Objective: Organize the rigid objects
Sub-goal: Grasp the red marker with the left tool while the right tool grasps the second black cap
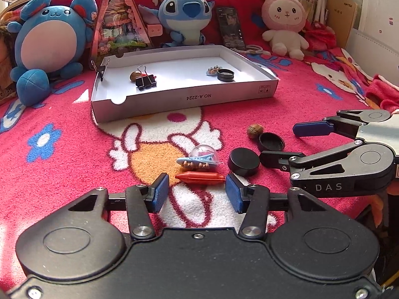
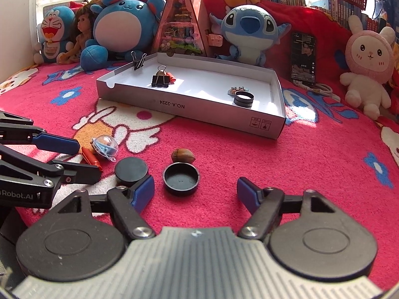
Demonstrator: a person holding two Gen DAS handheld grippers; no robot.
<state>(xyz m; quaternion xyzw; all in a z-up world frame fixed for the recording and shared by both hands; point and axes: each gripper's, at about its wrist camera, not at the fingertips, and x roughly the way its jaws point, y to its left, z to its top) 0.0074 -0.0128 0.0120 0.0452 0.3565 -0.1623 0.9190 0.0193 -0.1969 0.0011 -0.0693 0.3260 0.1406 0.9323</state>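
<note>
Both grippers hover over the pink blanket (image 1: 311,99), fingers spread and empty. Left gripper (image 1: 197,190) brackets the red crayon (image 1: 199,177), not touching; the domed toy (image 1: 200,158) lies just beyond. Right gripper (image 2: 195,193) faces the upturned black cap (image 2: 181,182), with the black disc (image 2: 131,169) beside and an acorn (image 2: 182,156) behind. Farther off, the white box (image 1: 184,97) contains a binder clip (image 1: 146,81) and black ring (image 1: 225,75).
</note>
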